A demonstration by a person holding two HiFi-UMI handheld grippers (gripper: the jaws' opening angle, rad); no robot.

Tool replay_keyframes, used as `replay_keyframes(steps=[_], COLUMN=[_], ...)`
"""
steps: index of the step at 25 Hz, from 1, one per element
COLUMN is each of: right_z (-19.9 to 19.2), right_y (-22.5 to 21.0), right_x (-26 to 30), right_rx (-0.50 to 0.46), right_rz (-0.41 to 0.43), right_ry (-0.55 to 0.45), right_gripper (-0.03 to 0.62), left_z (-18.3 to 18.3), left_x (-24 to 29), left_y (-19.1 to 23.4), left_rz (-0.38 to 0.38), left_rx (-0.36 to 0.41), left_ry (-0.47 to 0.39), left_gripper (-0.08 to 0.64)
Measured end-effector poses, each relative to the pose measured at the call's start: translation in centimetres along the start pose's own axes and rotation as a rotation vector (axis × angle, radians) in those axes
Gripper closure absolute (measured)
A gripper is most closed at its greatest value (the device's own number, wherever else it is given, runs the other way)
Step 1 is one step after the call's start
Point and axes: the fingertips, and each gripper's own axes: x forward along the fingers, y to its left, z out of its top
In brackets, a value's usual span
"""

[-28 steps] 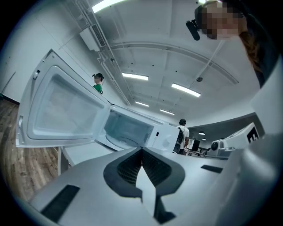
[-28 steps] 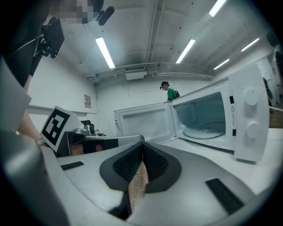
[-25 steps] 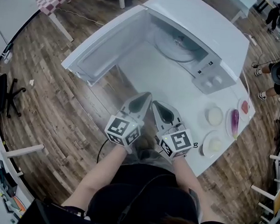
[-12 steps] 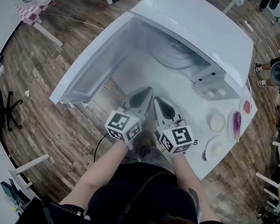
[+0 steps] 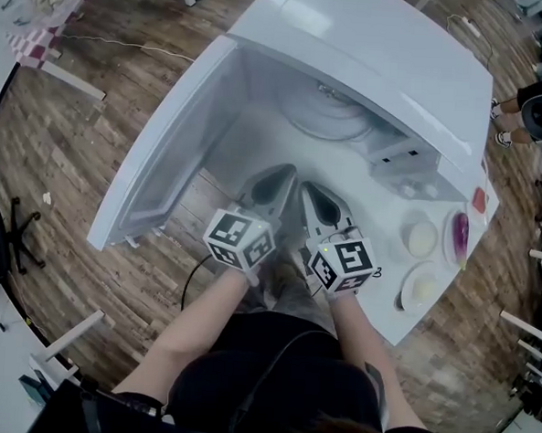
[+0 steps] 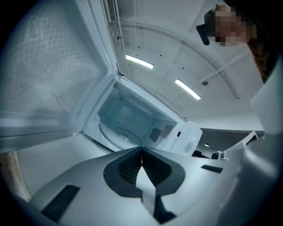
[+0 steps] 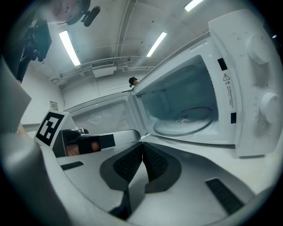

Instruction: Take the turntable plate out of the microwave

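My left fingers (image 6: 130, 167) pressed together, empty, right fingers (image 7: 129, 164) same, turntable plate (image 7: 183, 122) inside microwave (image 5: 382, 44), dishes (image 5: 419, 237) lower right, head view only

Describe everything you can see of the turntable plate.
The turntable plate is a round, clear, glass-looking disc with a raised rim and a small hub mark at its centre. It lies flat on the floor of the microwave cavity, whose door stands open. Nothing rests on it, and nothing outside the oven touches it.
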Motion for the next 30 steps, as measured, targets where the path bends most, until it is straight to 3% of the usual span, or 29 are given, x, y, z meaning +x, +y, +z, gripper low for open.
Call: replay_keyframes(steps=[4,10,17,21,30], right_z=[0.1,0.0,0.1,0.4,1.1], right_y=[-1.5,-4.8,-8.0,-8.9,-11.5], right_x=[1.0,2.9,4.5,5.4,6.7], right_rx=[0.101,0.42,0.712,0.842,1.079], right_rz=[-0.039,-0.082,-0.153,-0.144,-0.137], right_ry=[-0.011,-0.06,-0.149,-0.195,-0.314], right_gripper=[0.574,0.572,0.571,0.491,0.477], left_z=[-0.3,-0.5,-0.3,-0.3,-0.3], left_x=[1.1,2.8,4.0,4.5,5.5], left_y=[1.1,2.6,4.2,4.8,5.8], left_rz=[-0.002,-0.034,-0.044,-0.046,-0.071], left_rx=[-0.032,-0.146,-0.258,-0.3,-0.402], left_ry=[0.028,0.045,0.06,0.072,0.086], left_gripper=[0.548,0.548,0.548,0.547,0.521])
